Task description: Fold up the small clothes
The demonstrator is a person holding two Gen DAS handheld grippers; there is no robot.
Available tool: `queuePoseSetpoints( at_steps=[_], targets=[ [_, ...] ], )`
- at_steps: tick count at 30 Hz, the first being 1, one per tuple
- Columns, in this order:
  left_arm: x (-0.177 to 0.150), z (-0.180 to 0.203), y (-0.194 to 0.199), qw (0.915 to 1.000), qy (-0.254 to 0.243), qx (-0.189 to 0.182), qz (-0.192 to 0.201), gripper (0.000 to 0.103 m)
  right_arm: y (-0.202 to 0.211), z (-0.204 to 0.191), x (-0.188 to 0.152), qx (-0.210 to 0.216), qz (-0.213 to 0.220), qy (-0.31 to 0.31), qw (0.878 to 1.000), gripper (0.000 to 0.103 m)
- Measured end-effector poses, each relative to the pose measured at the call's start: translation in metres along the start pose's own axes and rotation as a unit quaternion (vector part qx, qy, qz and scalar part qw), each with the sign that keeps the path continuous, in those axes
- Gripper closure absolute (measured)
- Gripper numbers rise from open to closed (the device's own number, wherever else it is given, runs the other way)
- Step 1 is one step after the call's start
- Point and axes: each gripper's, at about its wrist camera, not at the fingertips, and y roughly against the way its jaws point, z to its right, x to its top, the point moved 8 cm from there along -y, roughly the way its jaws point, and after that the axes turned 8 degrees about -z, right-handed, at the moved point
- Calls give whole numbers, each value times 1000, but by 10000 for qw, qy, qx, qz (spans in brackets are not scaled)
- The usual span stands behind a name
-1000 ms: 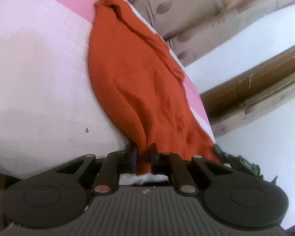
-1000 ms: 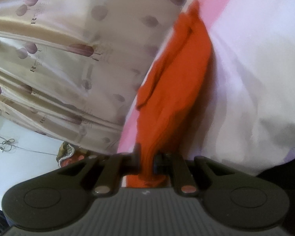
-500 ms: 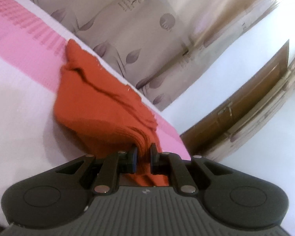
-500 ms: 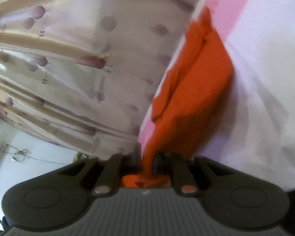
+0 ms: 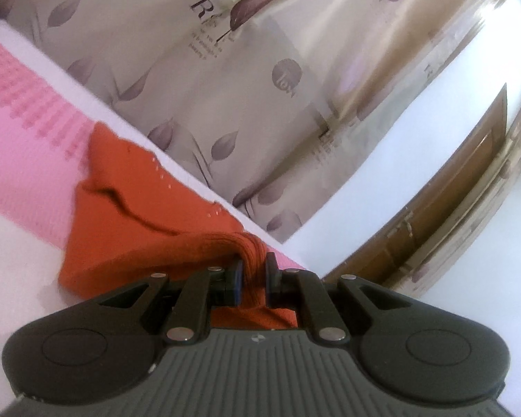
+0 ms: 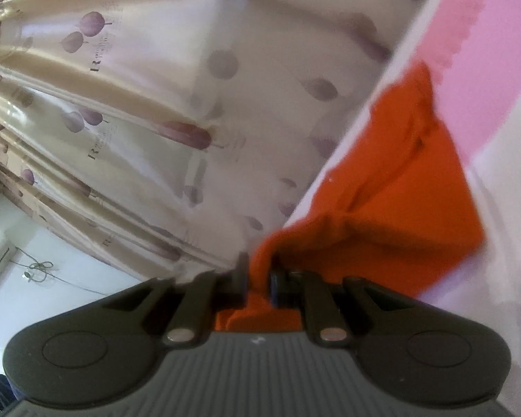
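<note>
Left gripper (image 5: 253, 274) clamped on bunched edge of orange knit garment (image 5: 128, 208); garment drapes onto pink-and-white bedcover (image 5: 24, 160); leaf-print curtain (image 5: 225, 87) behind.

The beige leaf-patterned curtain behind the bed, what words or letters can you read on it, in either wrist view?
"R": a large capital on the beige leaf-patterned curtain, left wrist view.
"R": smaller capitals on the same curtain, right wrist view.
The fine lines under each "R" and the round emblem are too small and blurred to read.
</note>
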Motion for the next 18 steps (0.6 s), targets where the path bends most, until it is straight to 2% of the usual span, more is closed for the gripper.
queuePoseSetpoints(
  at_steps=[10,13,15,16,17,18],
  targets=[
    [34,-15,-34,9993,-17,348,156,92,-25,-2,56,-134,146,309,9993,92],
    [34,-20,-38,9992,99,368,150,92,-23,3,60,-685,142,643,9955,90],
    [31,-21,-37,9992,97,351,138,92,-23,8,55,-901,-98,858,9922,89],
    [29,-21,-36,9993,90,354,121,92,-23,11,54,-1149,-195,1004,9881,79],
    [27,-21,-36,9992,86,365,97,92,-23,16,51,-1377,-267,1143,9835,57],
    [25,-22,-35,9992,100,378,62,92,-26,20,48,-1421,-403,1218,9815,43]
  ],
)
